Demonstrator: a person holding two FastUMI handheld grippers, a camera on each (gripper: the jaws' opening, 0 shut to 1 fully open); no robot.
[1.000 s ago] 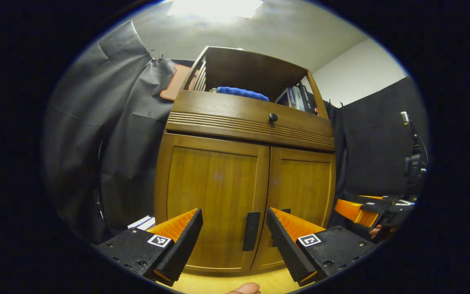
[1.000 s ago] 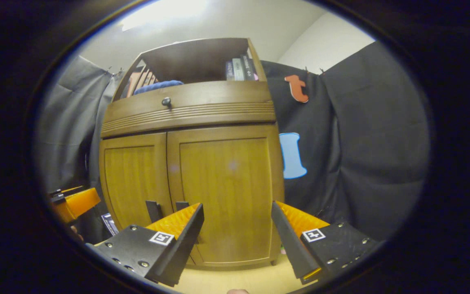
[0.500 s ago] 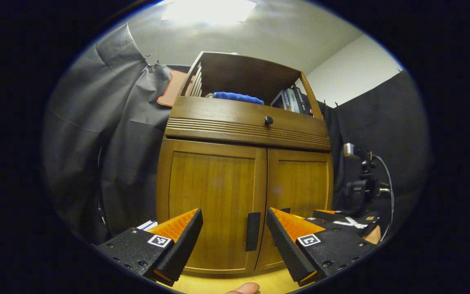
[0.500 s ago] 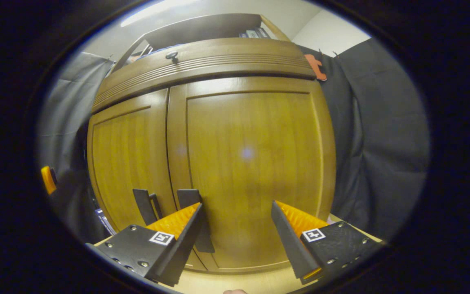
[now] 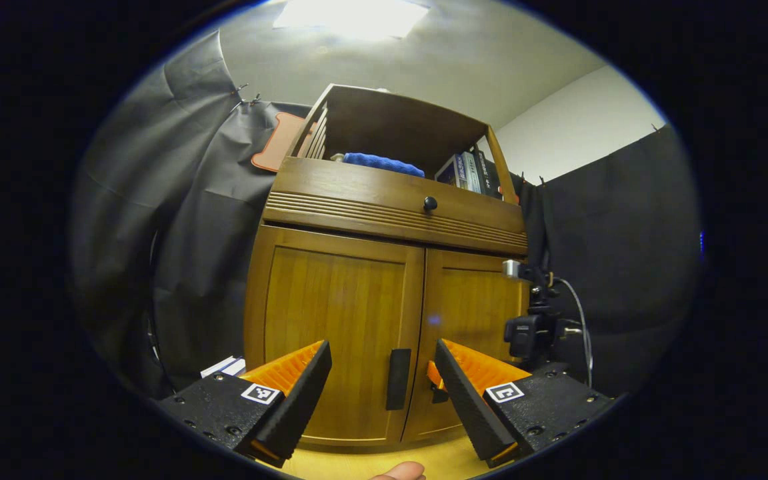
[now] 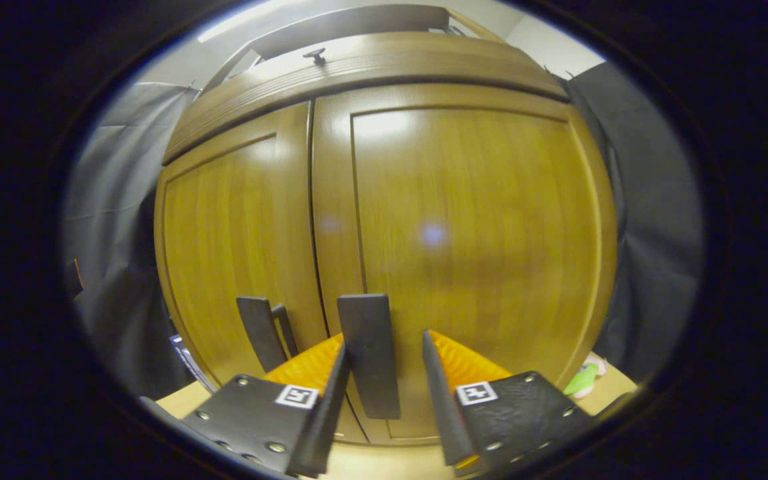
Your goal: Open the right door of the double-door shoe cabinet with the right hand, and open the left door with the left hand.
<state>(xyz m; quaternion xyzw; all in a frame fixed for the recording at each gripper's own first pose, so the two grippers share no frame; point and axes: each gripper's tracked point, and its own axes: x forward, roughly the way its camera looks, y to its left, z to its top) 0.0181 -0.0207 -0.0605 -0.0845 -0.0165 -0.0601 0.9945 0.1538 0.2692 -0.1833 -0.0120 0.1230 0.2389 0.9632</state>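
The wooden shoe cabinet [image 5: 384, 220] has both doors closed. In the right gripper view, the right door [image 6: 471, 227] is very near and its dark upright handle [image 6: 369, 353] stands between my right gripper's [image 6: 384, 341] fingers. The jaws are narrowed, with a gap still showing on the handle's right side. The left door's handle [image 6: 261, 332] is just to the left. In the left gripper view, my left gripper [image 5: 384, 393] is open, held back from the left door [image 5: 331, 333], whose handle [image 5: 398, 379] lines up between the fingers. The right gripper [image 5: 432, 381] shows at the right door.
Above the doors is a drawer with a round knob [image 5: 430, 203]. The open shelf on top holds a blue cloth [image 5: 374, 162] and books [image 5: 467, 170]. Papers [image 5: 227, 365] lie left of the cabinet. A green object [image 6: 581, 380] lies on the wooden floor [image 5: 357, 463] at the right.
The right gripper moved in close to the right door and narrowed its fingers around that handle. The left gripper stayed open and hardly moved.
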